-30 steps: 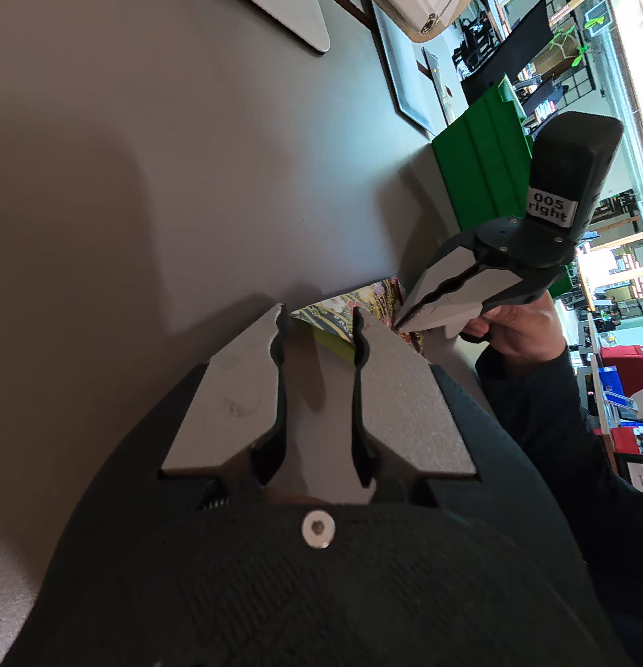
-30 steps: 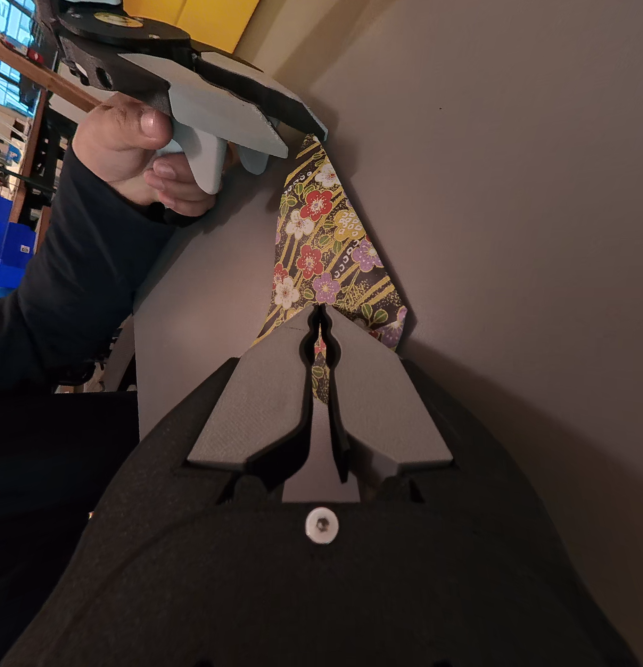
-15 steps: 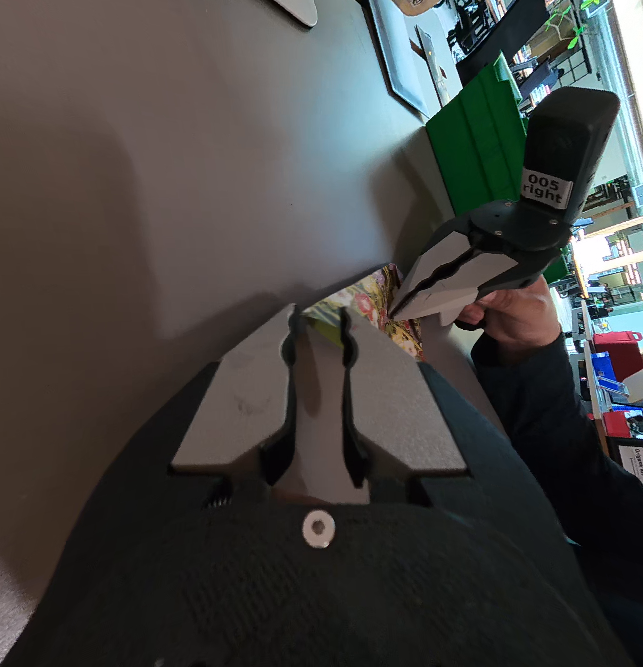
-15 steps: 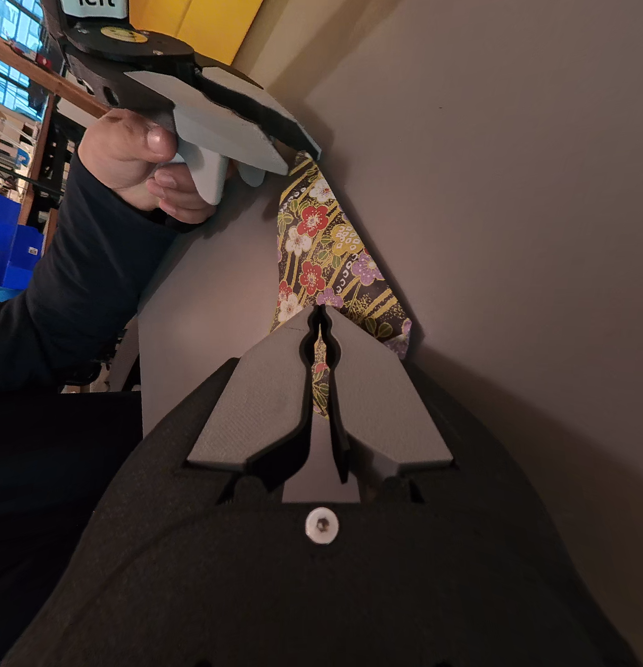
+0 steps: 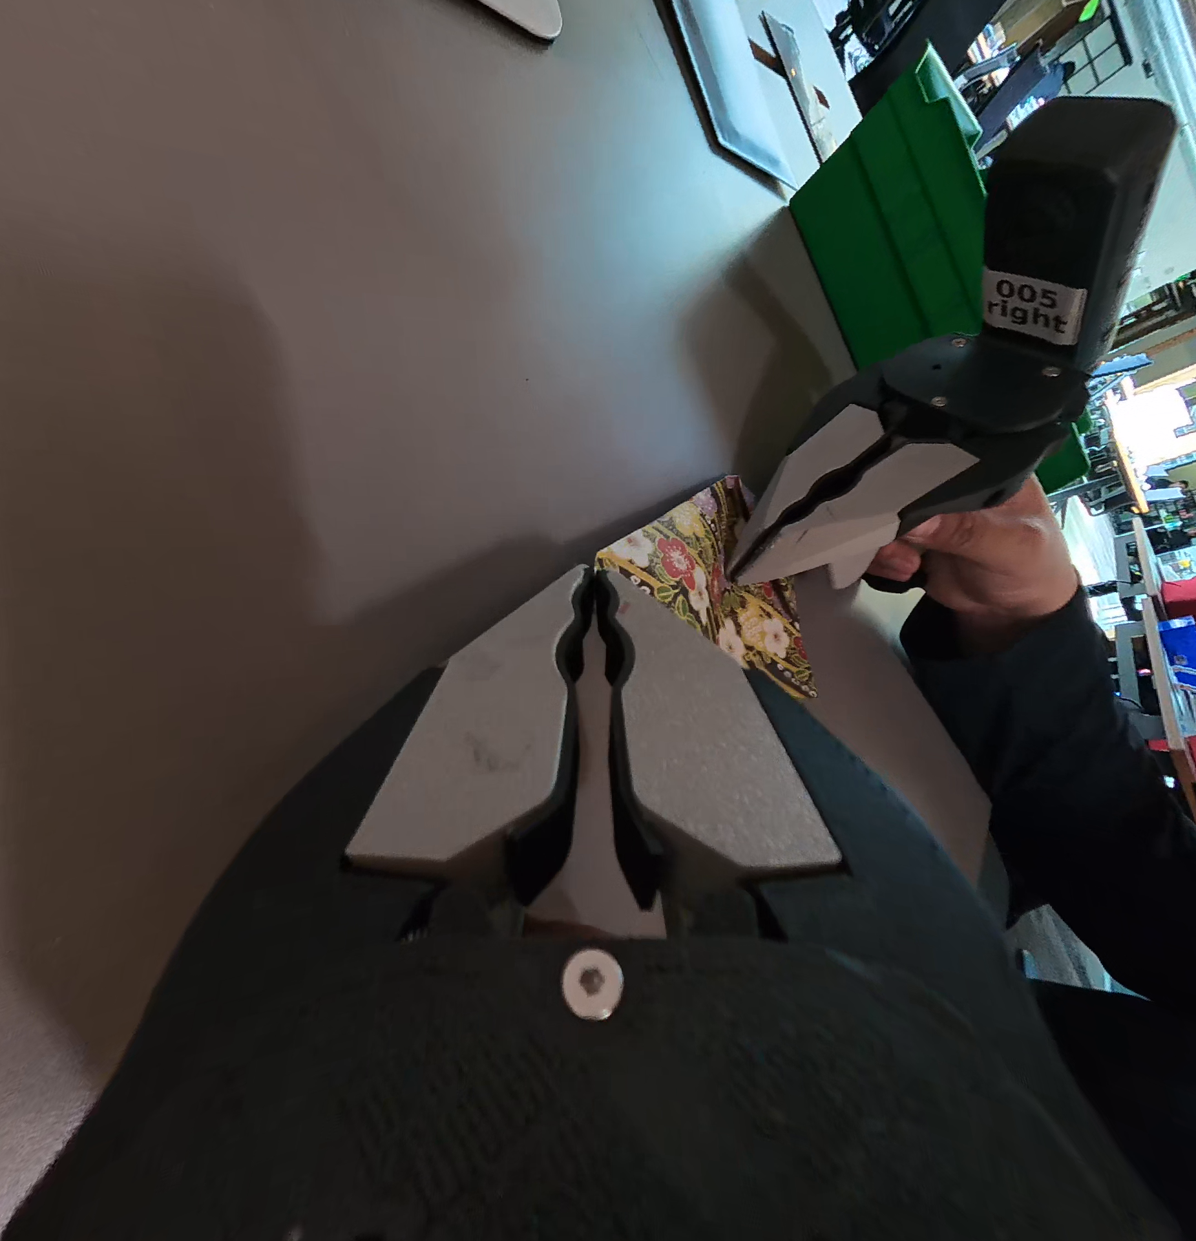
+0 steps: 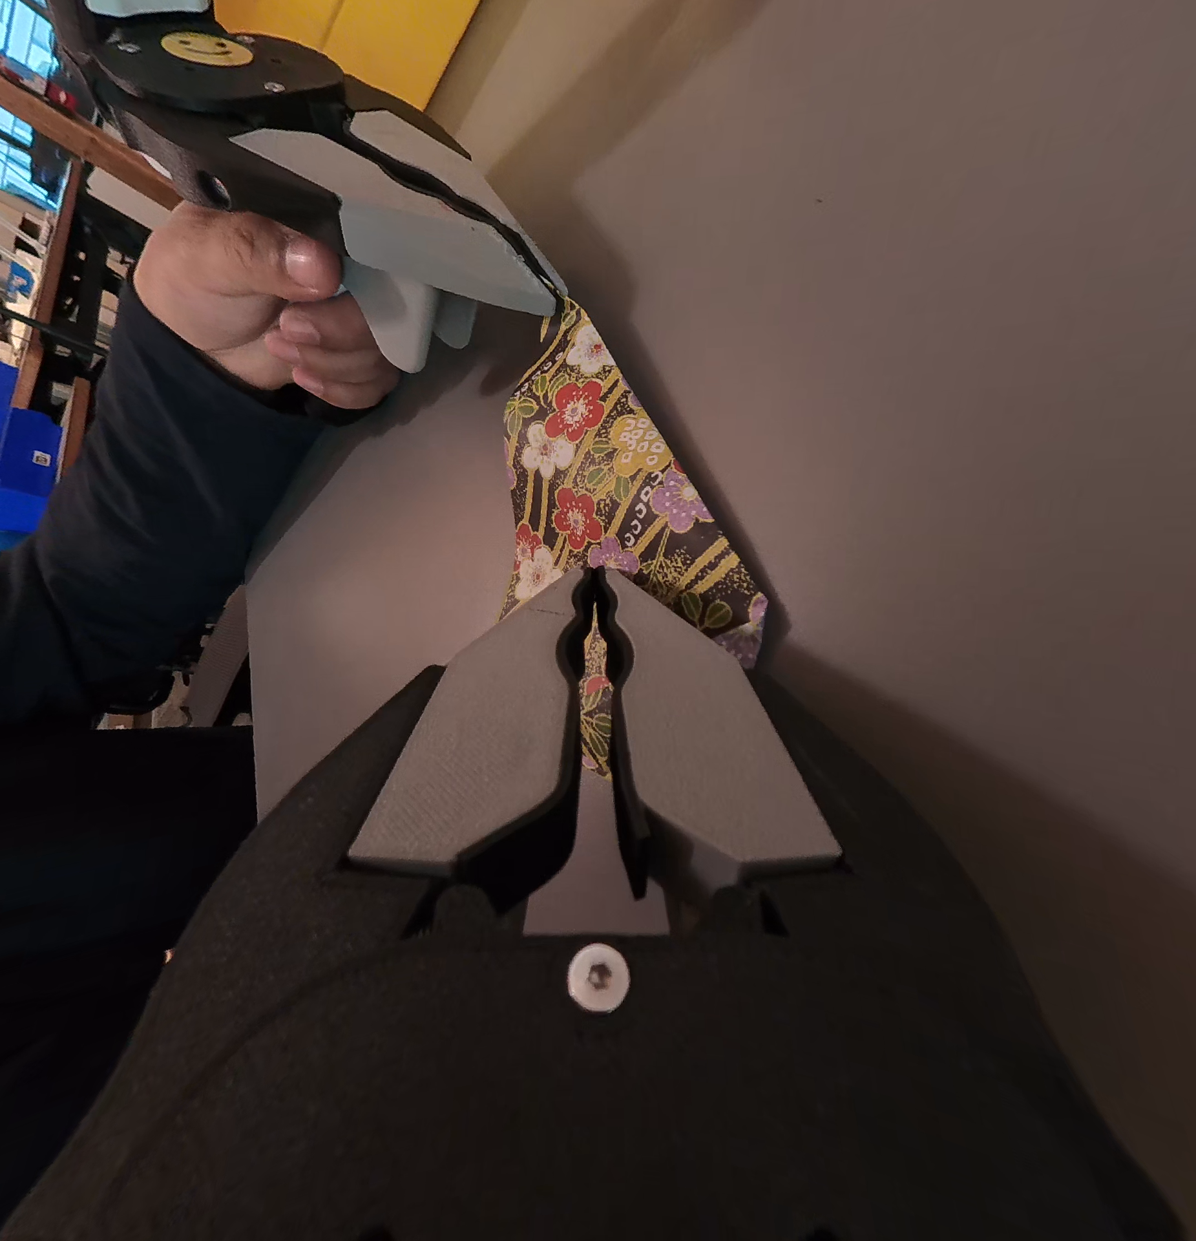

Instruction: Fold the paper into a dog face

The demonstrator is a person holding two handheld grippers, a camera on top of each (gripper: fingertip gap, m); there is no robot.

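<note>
A folded sheet of floral paper (image 5: 689, 584), black with red, white and purple flowers, lies on the grey table (image 5: 313, 336). My left gripper (image 5: 593, 579) is shut with its tips on the paper's near corner. In the right wrist view this gripper (image 6: 548, 295) meets the paper's (image 6: 602, 470) far corner. My right gripper (image 6: 595, 574) is shut, and its tips press down on the middle of the paper. It also shows in the left wrist view (image 5: 739, 571). The paper passes under its fingers.
A green bin (image 5: 904, 201) stands at the table's right edge, beyond the right gripper. A flat grey tray (image 5: 736, 101) lies farther back. A yellow box (image 6: 380, 40) stands behind the left gripper. Blue bins (image 6: 11, 456) sit off the table. About 9 cm separates my left fingertips from my right.
My left gripper has gone from open to shut at the paper's corner. The green underside that showed between its fingers is gone. The right gripper stays shut on the paper.
</note>
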